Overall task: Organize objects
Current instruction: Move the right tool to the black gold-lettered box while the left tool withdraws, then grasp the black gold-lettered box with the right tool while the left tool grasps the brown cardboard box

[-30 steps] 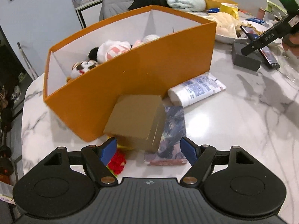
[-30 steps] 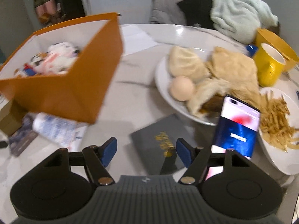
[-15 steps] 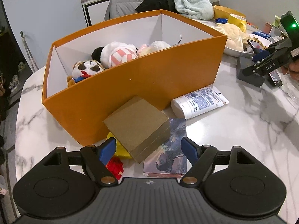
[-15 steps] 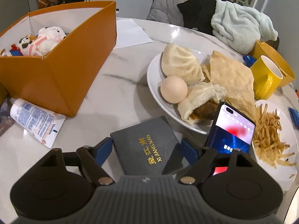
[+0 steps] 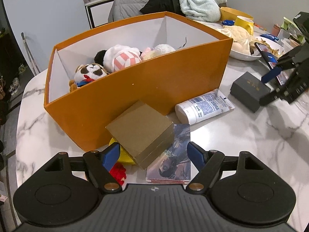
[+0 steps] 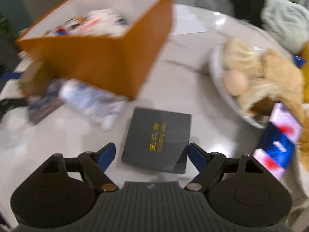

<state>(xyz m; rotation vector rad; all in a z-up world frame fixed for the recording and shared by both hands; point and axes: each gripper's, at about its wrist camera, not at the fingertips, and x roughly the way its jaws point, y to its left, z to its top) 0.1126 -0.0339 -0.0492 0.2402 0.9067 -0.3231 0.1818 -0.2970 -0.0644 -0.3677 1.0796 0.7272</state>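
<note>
Left claw spread wide, holding nothing, low over the bench; cardboard box between its fingertips, leaning on the orange bin and overlapping a picture card. Right claw also wide and empty, flanking the near edge of the black box (view blurred). White tube lies against the bin.

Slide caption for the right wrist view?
Open right gripper poised over the dark box, beside the orange bin.
</note>
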